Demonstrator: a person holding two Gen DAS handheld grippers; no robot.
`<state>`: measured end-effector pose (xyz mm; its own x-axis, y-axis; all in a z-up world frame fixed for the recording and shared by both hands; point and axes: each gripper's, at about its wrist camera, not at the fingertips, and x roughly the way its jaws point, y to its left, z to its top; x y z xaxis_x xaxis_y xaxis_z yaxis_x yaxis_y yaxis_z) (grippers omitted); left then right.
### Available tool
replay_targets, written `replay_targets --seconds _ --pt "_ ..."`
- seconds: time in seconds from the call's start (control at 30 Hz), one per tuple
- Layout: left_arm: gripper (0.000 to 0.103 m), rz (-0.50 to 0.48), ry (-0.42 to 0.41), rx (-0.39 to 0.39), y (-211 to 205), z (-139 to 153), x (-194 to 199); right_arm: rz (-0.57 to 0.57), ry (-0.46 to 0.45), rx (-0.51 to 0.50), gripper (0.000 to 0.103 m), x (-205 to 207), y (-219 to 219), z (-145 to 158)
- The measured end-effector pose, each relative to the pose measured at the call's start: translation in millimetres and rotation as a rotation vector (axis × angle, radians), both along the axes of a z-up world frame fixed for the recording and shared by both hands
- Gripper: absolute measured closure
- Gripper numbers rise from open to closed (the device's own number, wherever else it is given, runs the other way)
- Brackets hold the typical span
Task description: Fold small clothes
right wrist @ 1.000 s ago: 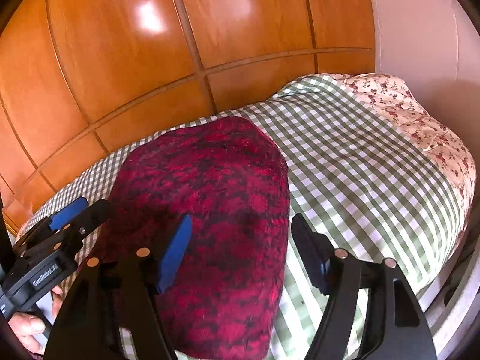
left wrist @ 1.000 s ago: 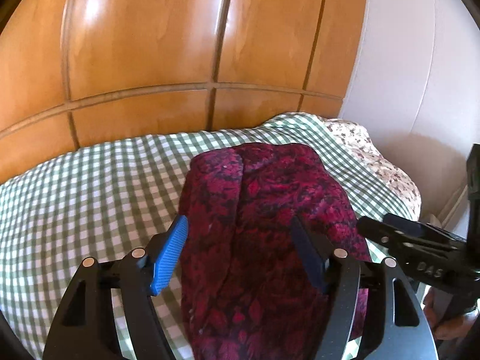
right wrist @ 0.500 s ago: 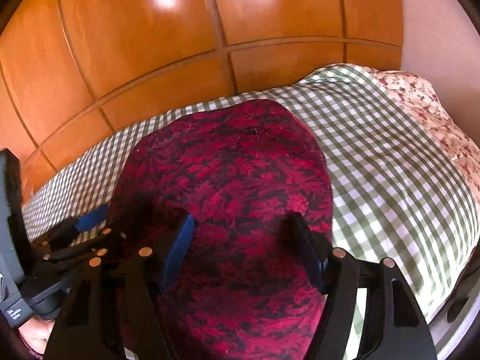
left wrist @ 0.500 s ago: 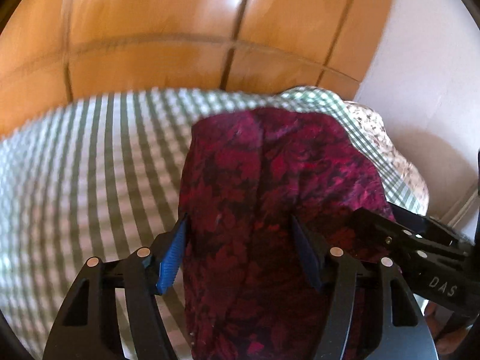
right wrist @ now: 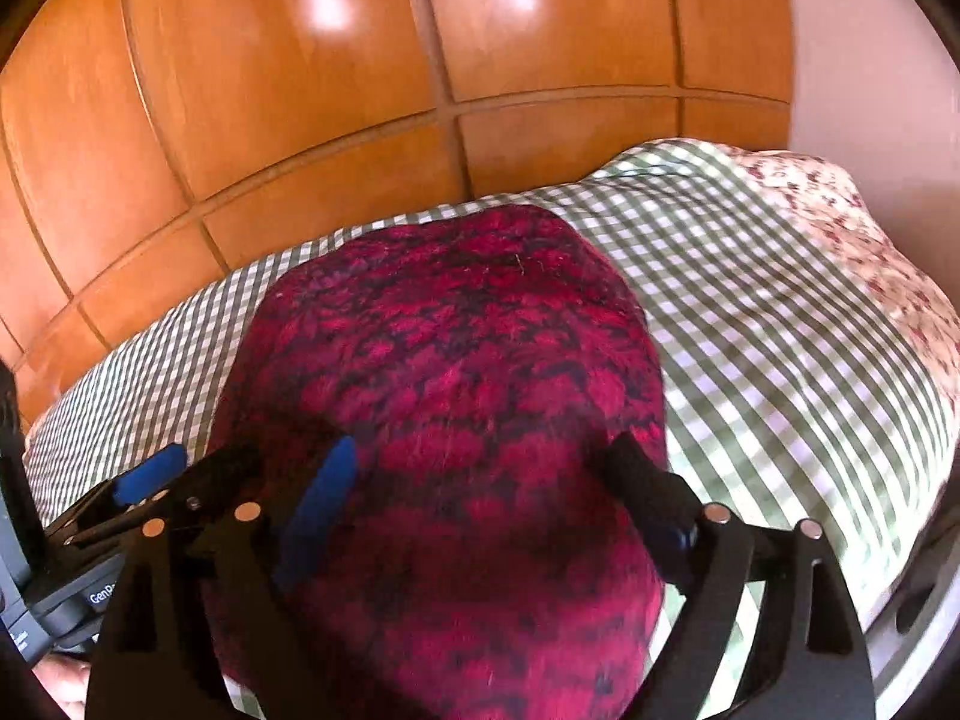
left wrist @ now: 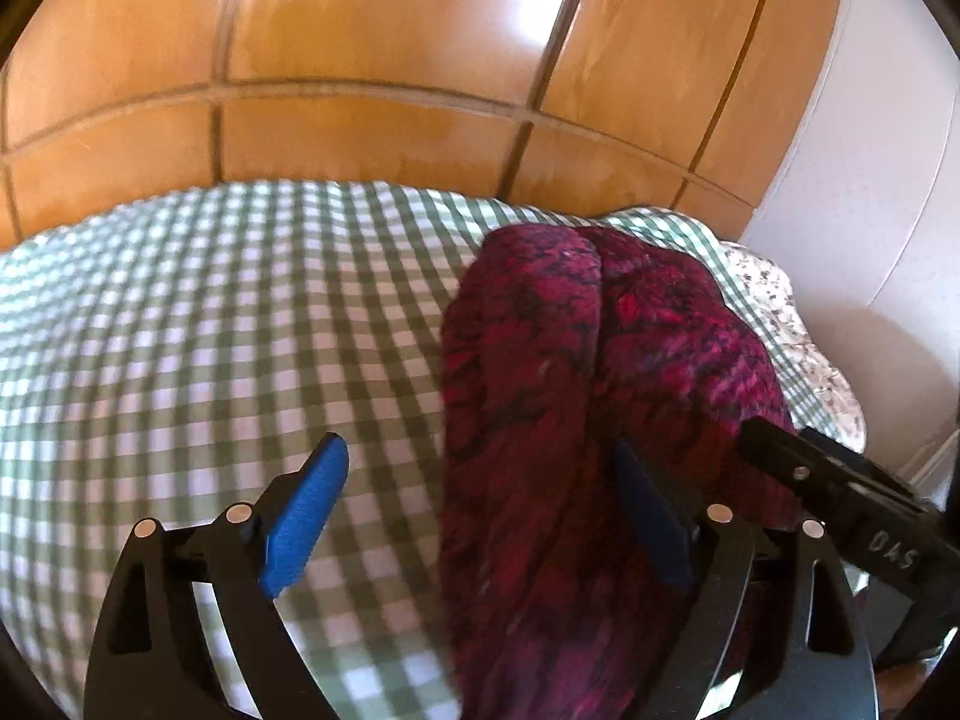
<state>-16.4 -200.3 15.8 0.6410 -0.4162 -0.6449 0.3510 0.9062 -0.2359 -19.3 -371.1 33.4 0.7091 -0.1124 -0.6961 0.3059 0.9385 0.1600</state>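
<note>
On the left, the left hand-held gripper [left wrist: 474,510] stands with its jaws wide; they have just been opening. Its blue left pad is clear over the green-and-white checked bed cover [left wrist: 180,360], while the left strip of the dark red and black patterned knitted garment [left wrist: 540,420] lies between the pads, the right pad close against it or tucked behind a fold; no squeeze shows, so I judge it let go.

In the middle, the garment lies on the bed as a compact, rounded bundle with a lengthwise crease, its edges turned under, so at least one fold looks done.

On the right, the right hand-held gripper [right wrist: 486,486] has also just been opening; its pads straddle the near end of the garment [right wrist: 456,372] without pinching it.

Judging from this, the fold has just been laid down. Smoothing, perhaps a final crosswise fold, may remain. No other clothes are in view.
</note>
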Motion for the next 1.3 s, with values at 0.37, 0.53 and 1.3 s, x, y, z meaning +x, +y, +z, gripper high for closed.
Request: replay_targets --seconds 0.37,0.53,1.3 --pt "0.007 0.072 -0.102 0.121 22 10 -68 -0.157 -0.002 -0.129 0.002 -65 25 15" --pt "0.004 0.095 -0.128 0.147 29 10 -89 -0.198 0.022 -0.19 0.002 -89 36 4" --pt "0.004 0.1 -0.168 0.163 27 16 -108 -0.291 -0.027 -0.18 0.002 -112 46 -4"
